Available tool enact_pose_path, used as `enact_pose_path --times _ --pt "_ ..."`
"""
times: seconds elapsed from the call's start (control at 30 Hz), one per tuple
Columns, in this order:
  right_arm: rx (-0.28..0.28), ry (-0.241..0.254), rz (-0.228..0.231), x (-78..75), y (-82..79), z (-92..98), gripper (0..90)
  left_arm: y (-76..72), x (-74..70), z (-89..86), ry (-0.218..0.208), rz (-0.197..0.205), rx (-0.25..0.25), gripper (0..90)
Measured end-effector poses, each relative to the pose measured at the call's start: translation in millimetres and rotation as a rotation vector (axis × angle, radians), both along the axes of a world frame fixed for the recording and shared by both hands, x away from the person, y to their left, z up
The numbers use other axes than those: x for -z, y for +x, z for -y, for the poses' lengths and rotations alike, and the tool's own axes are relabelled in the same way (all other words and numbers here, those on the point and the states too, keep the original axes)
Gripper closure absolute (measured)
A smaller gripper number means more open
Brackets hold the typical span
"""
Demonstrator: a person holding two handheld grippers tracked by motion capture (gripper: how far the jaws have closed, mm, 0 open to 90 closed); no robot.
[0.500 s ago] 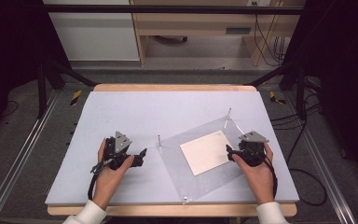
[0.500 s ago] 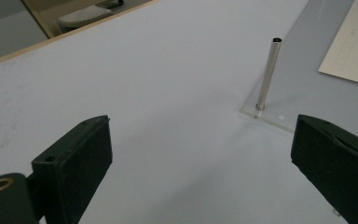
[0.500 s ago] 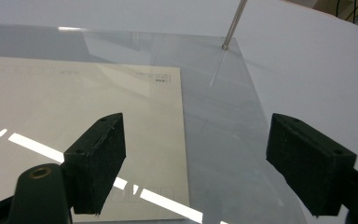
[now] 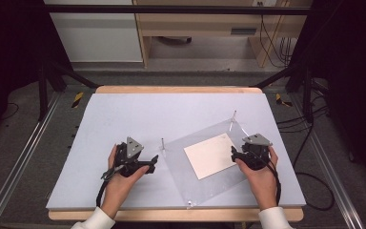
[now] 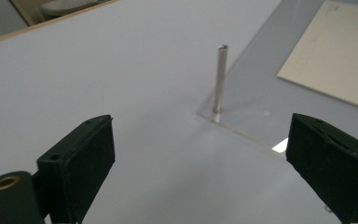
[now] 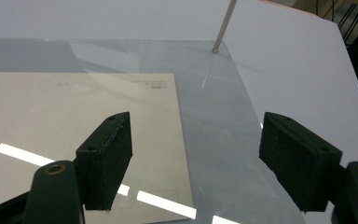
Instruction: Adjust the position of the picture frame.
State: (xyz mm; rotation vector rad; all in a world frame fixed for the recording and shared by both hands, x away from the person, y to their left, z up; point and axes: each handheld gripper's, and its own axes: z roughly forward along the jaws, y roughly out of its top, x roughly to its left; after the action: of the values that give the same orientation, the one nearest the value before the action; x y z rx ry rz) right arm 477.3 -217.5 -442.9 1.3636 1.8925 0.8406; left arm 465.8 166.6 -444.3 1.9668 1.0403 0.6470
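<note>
clear acrylic sheet (image 4: 205,164) with steel posts (image 5: 221,79) lies untouched. both the left gripper (image 5: 200,172) and right gripper (image 6: 196,163) gape wide, empty. likely an approach; next needs closing on something.

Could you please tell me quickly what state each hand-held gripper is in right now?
Left hand-held gripper: open, holding nothing.
Right hand-held gripper: open, holding nothing.

A pale grey-blue table (image 4: 138,119) with a wooden edge carries a clear acrylic sheet (image 4: 190,181) lying flat at an angle right of centre, thin metal posts (image 5: 220,77) standing at its corners and a cream card (image 4: 211,155) under it.
</note>
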Motion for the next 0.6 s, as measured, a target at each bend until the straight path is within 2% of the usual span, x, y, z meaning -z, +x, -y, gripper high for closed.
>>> enact_pose_path --times 0.03,0.17,0.2,0.23,0.3,0.33,0.37,0.4,0.43,0.47,0.53,0.6 --pt "-0.005 0.008 -0.002 -2.9 -0.4 -0.5 25.5 -0.1 -1.5 4.0 -0.018 -0.003 0.0 8.9" --pt "-0.029 0.026 0.015 -23.6 8.1 1.2 27.9 4.1 -5.5 24.3 0.004 0.047 -0.002 14.7" --pt "-0.036 0.002 0.022 -37.6 19.2 5.2 31.2 6.6 -4.9 28.9 -0.002 0.049 -0.011 20.8" --pt "-0.043 -0.01 0.022 -46.7 27.7 6.8 31.7 9.9 -2.1 34.2 -0.016 0.047 -0.018 23.3" --pt "-0.048 -0.015 0.021 -51.7 33.2 7.6 34.8 15.4 3.9 40.4 -0.017 0.026 -0.028 24.0" --pt "-0.072 -0.015 -0.003 -61.4 52.6 9.7 37.1 19.1 8.6 43.2 -0.021 0.026 -0.05 27.1" --pt "-0.077 -0.012 -0.011 -62.6 59.1 10.7 37.7 24.5 14.5 44.7 -0.008 0.023 -0.069 29.5" --pt "-0.077 -0.012 -0.011 -62.6 59.1 10.7 37.7 24.5 14.5 44.7 -0.008 0.023 -0.069 33.0" --pt "-0.093 0.009 -0.025 -59.4 73.9 12.5 40.8 26.9 17.8 44.4 -0.007 0.026 -0.092 35.7" --pt "-0.088 0.019 -0.038 -55.4 80.8 13.6 42.1 29.2 20.9 43.8 -0.012 0.021 -0.101 40.3" --pt "-0.082 0.02 -0.046 -50.3 86.9 14.2 43.7 32.5 25.7 43.8 -0.033 -0.005 -0.1 43.1" --pt "-0.07 0.004 -0.058 -39.3 97.1 15.4 47.4 33.0 27.1 47.5 -0.016 0.005 -0.088 48.3"
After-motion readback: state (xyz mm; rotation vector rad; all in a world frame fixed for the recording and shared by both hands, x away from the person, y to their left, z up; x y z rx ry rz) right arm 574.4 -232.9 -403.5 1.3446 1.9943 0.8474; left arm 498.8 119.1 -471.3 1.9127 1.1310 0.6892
